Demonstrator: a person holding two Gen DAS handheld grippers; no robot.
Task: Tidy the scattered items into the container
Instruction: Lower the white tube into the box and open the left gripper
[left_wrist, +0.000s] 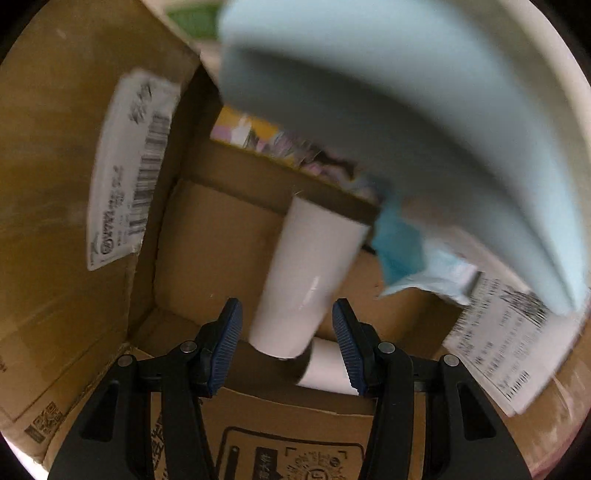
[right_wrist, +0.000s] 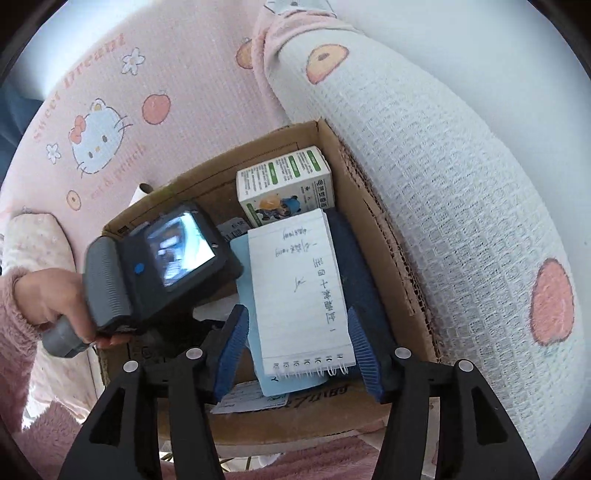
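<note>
Left wrist view: the left gripper (left_wrist: 286, 343) reaches down inside a cardboard box (left_wrist: 74, 206). Its blue fingers are spread apart, with a white tube (left_wrist: 306, 277) lying tilted between them; neither pad looks pressed against it, so the tube seems released into the box. A pale blue notebook cover (left_wrist: 424, 122) looms close overhead, blurred. A blue crumpled packet (left_wrist: 400, 243) lies beside the tube.

Right wrist view: the right gripper (right_wrist: 295, 347) hovers over the same box (right_wrist: 384, 229), jaws wide, straddling a spiral notepad (right_wrist: 301, 288) that rests on top of the contents; the notepad appears set down, not pinched. A small green and white carton (right_wrist: 286, 184) sits behind it. The person's left hand (right_wrist: 51, 295) holds the other tool close by.

Likely risks: the two tools are crowded in one box and could collide, and lifting the left one carelessly could knock the notepad or drag the tube back out.
</note>
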